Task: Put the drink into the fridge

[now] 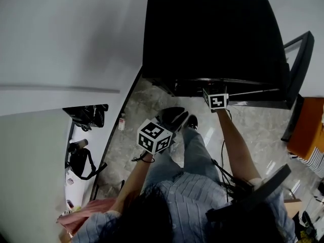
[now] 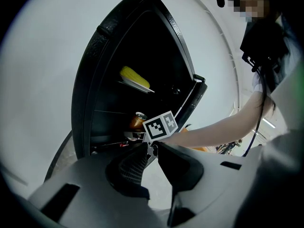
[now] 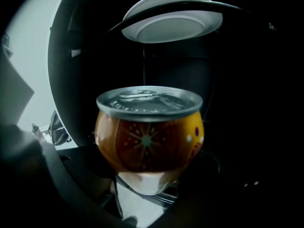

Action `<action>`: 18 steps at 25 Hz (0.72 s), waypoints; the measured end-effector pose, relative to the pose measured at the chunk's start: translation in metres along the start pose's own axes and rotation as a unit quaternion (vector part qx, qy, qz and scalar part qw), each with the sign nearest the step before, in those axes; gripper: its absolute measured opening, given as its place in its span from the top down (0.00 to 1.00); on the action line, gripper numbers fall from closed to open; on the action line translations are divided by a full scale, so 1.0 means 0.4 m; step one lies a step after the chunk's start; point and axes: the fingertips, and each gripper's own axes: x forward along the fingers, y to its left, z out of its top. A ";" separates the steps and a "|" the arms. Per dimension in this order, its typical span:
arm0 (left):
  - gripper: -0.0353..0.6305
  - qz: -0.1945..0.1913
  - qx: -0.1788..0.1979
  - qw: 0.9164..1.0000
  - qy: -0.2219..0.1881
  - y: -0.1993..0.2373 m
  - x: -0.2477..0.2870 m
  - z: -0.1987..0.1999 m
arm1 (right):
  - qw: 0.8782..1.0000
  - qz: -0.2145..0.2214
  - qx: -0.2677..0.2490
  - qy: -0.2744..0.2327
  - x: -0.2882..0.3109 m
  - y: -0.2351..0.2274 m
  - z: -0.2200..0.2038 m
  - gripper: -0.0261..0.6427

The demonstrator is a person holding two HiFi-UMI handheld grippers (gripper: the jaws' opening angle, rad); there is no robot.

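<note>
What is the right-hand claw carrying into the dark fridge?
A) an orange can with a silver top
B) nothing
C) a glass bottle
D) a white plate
A: the right gripper view shows the orange can sitting between the jaws of the right claw; the white plate sits higher up, apart from it.

Fisheye pics w/ black vignetted corners: fridge point(image 1: 212, 34) interior near-black vs. bright white walls around it, daylight glare streaking the floor point(image 1: 263, 130) just in front of it, & the can point(image 3: 149, 132) inside it, bulged by close-up distortion, catching soft highlights on its lid.
</note>
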 end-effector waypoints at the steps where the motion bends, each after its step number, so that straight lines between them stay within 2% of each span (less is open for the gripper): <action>1: 0.84 0.000 -0.001 1.000 -0.001 -0.001 -0.002 0.000 | 1.000 0.001 0.000 -0.002 0.000 -0.001 0.000 0.46; 14: 0.84 0.008 -0.020 1.000 0.005 0.001 -0.014 -0.038 | 1.000 0.012 -0.020 -0.018 0.064 -0.036 0.050 0.46; 18: 0.84 0.013 -0.026 1.000 0.009 0.005 -0.019 -0.053 | 1.000 0.018 -0.006 -0.006 0.107 -0.056 0.032 0.46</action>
